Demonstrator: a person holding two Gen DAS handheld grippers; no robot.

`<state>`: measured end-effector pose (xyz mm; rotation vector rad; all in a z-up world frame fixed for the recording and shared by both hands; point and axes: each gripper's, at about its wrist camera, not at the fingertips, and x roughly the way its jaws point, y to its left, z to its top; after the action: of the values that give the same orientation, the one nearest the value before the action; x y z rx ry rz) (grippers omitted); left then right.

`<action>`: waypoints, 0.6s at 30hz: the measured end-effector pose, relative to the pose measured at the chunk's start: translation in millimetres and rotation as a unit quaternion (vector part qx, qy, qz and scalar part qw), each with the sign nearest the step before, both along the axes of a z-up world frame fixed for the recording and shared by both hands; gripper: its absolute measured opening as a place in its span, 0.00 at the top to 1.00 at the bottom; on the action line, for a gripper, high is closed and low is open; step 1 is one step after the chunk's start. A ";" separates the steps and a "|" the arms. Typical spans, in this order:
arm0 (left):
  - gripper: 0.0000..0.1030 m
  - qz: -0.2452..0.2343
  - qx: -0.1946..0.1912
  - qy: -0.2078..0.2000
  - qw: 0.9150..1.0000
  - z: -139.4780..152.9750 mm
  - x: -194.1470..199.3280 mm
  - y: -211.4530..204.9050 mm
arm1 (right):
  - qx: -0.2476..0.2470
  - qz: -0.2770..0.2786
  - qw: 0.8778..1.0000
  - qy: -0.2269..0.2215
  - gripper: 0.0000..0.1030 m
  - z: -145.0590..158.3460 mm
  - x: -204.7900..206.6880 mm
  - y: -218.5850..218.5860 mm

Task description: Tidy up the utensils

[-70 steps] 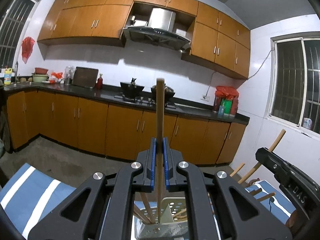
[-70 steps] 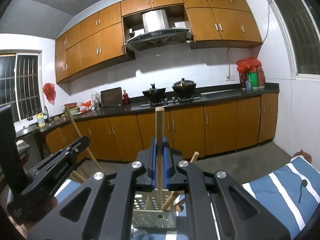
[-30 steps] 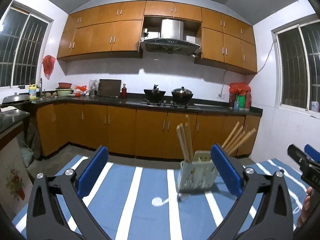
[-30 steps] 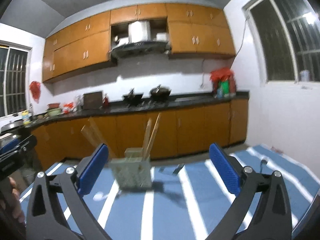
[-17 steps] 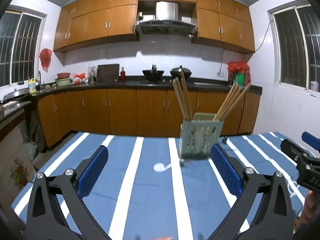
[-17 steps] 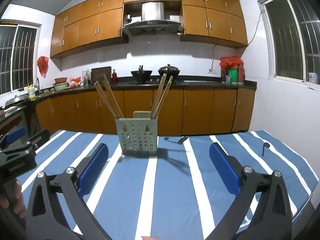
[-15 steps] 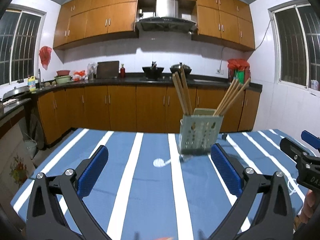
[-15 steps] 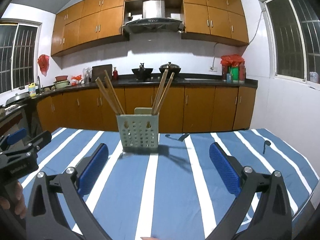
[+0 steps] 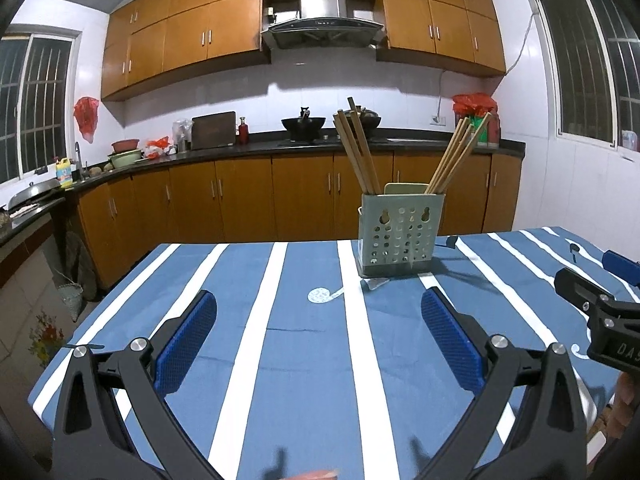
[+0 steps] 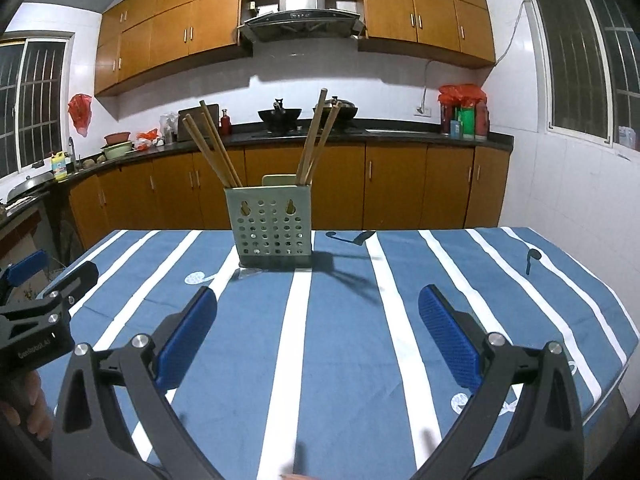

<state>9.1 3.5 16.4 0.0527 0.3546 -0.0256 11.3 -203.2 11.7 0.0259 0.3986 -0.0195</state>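
A pale green perforated utensil holder (image 9: pixel 401 233) stands upright on the far side of the blue striped table (image 9: pixel 304 344); it also shows in the right wrist view (image 10: pixel 273 225). Wooden chopsticks (image 9: pixel 357 152) lean left in its left side and more chopsticks (image 9: pixel 456 156) lean right in its right side; the right wrist view shows both bundles (image 10: pixel 214 146) (image 10: pixel 318 140). My left gripper (image 9: pixel 320 344) is open and empty, well short of the holder. My right gripper (image 10: pixel 318 334) is open and empty, also back from the holder.
The table's cloth (image 10: pixel 460 280) has white stripes and small printed marks. Kitchen cabinets (image 9: pixel 240 200) and a dark counter run behind the table. The right gripper's body (image 9: pixel 600 312) sits at the left view's right edge; the left gripper's body (image 10: pixel 36 320) at the right view's left edge.
Both grippers let go of their chopsticks into the holder, opened wide and pulled back and away. In the last half second they drew back slightly more.
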 end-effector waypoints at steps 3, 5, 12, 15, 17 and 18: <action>0.02 0.000 -0.002 0.006 1.000 -1.0 0.5 -0.5 | -0.002 -0.002 1.000 0.006 0.04 -2.6 0.9 -0.9; 0.02 0.001 -0.003 0.008 1.000 -1.7 1.0 0.3 | -0.002 -0.003 1.000 0.011 0.04 -5.2 1.2 -1.4; 0.02 0.001 -0.007 0.017 1.000 -4.1 0.9 1.5 | 0.001 -0.009 1.000 0.017 0.04 -9.3 2.1 -5.4; 0.02 0.000 -0.009 0.019 1.000 -3.6 2.4 1.6 | 0.003 -0.011 1.000 0.017 0.04 -9.3 2.1 -7.1; 0.02 0.000 -0.009 0.018 1.000 -3.6 2.5 1.3 | 0.004 -0.012 1.000 0.017 0.04 -9.4 2.3 -7.4; 0.02 0.000 -0.009 0.019 1.000 -3.6 2.6 1.3 | 0.004 -0.012 1.000 0.017 0.04 -9.4 2.4 -7.5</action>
<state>11.7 4.8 12.8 0.0343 0.3915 -0.0304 13.7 -210.6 2.3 0.0392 0.4321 -0.0413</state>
